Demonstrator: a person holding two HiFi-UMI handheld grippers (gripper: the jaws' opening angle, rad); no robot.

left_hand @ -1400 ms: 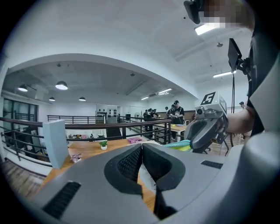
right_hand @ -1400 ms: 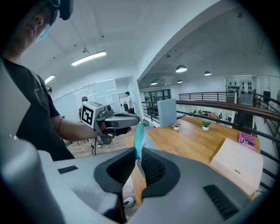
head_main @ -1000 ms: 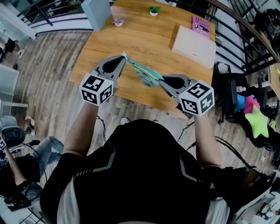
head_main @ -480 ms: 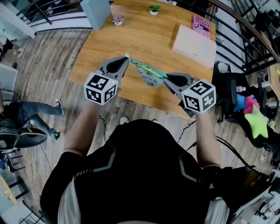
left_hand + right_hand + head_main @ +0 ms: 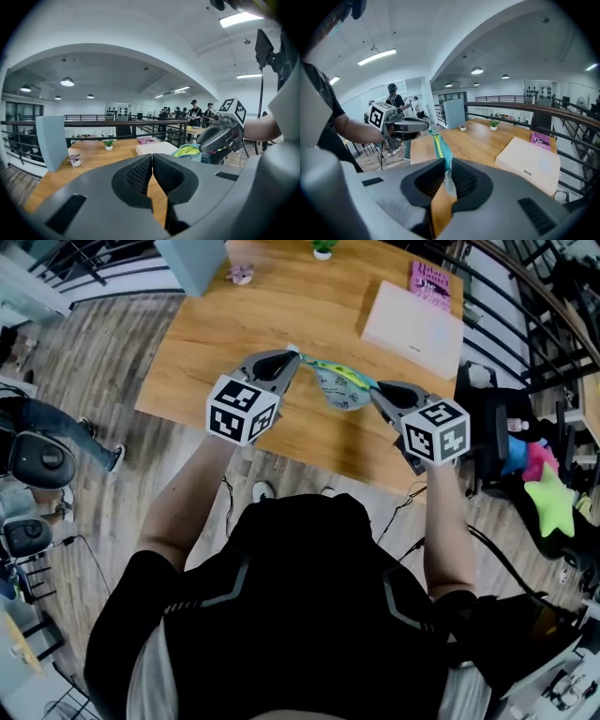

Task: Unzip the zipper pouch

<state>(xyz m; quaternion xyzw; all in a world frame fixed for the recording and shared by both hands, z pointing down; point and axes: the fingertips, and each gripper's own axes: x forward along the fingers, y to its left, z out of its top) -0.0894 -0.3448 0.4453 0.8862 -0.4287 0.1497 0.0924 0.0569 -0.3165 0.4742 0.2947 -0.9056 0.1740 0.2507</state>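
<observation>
A teal and yellow-green zipper pouch hangs stretched between my two grippers, above the near edge of the wooden table. The left gripper is shut on the pouch's thin left end; in the left gripper view its jaws are pressed together and that end is too small to make out. The right gripper is shut on the other end, and the pouch runs edge-on out from between its jaws toward the left gripper. The pouch body sags between them.
On the table's far right lies a flat white box with a pink book behind it. A small potted plant, a little pink object and a grey-blue panel stand at the back. A black railing and bright toys are at the right.
Both grippers have carried the pouch to the right and farther over the table, staying about as far apart. The pouch sags a little more. A person on the floor at left has moved.
</observation>
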